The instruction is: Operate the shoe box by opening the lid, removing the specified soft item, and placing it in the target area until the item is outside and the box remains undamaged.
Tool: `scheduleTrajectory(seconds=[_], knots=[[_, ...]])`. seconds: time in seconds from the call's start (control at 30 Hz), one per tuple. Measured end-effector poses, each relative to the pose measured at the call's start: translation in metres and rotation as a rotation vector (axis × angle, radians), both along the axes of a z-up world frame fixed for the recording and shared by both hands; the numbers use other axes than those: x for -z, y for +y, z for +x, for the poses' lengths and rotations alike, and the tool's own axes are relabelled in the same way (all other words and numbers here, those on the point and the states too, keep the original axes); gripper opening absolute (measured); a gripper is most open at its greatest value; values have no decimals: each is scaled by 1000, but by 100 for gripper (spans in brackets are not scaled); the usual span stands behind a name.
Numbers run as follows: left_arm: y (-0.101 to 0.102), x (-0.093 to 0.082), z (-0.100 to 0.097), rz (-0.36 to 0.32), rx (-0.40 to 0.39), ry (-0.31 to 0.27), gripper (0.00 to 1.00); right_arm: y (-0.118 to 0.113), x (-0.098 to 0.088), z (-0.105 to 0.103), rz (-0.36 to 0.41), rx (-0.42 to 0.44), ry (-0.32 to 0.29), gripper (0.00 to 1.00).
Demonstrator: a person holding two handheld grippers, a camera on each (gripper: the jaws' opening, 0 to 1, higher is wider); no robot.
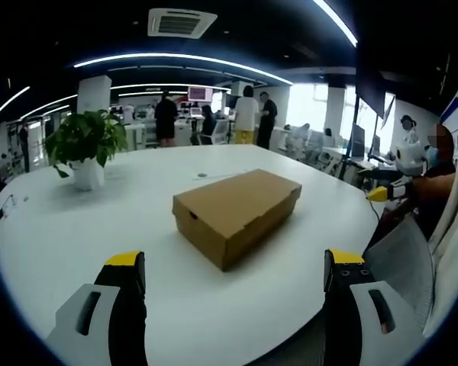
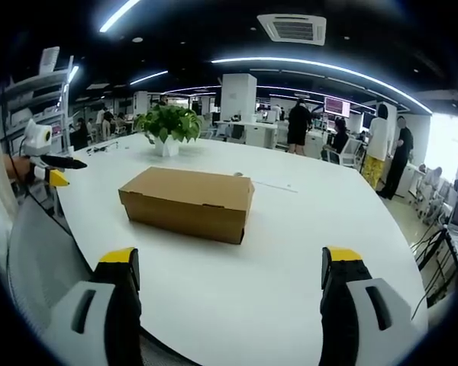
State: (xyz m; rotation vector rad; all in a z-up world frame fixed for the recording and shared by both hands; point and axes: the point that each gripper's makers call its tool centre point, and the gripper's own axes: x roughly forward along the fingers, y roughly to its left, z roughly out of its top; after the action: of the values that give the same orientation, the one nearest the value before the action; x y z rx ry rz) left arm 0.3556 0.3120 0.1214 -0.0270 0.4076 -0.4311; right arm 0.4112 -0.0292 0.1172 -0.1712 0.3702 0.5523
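One cardboard shoe box (image 1: 237, 214) sits lid shut on a white round table (image 1: 99, 229), approx. mid-table, nothing touching it. Left gripper (image 1: 235, 278): jaws spread wide w/ yellow tips, nothing between them, held above the near table edge, well short of the box. Right gripper (image 2: 230, 276): same config, jaws apart and released, hovering over the table's near edge; box (image 2: 187, 202) lies ahead between the jaw lines, not in contact. In the left gripper view the right gripper (image 1: 385, 192) enters from the right side, yellow tip pointing toward the table, held by a person (image 1: 435, 183). In the right gripper view the left gripper (image 2: 52, 172) appears at the left edge, beside the table rim. Potted plant (image 1: 85, 149) in a white pot stands on the table's far side, well apart from the box. Bkgd: several people (image 1: 248, 114) standing among desks; ceiling AC vent (image 2: 294, 29) and strip lights overhead.
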Motion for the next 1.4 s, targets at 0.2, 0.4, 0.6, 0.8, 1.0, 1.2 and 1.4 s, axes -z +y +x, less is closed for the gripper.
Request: scheduleTrajectory(seconds=[0.2,0.4,0.6,0.8,1.0,1.2,1.4], knots=[[-1,1,1,0,1,3,99,3,-1,0,-4,-10,2,94],[-5,5,-2,-2,10,18,99,5,0,-1,-1,-15,6,94],[-7,7,-3,1,15,21,99,5,0,-2,2,-19,9,94],[-8,6,-2,6,17,20,99,5,1,-2,5,-18,13,94],[-8,6,2,21,20,23,98,6,0,1,6,-28,10,93],[-3,7,5,38,3,33,97,9,0,5,7,-49,18,92],[0,10,9,65,-14,48,94,14,2,12,-3,-84,23,92]])
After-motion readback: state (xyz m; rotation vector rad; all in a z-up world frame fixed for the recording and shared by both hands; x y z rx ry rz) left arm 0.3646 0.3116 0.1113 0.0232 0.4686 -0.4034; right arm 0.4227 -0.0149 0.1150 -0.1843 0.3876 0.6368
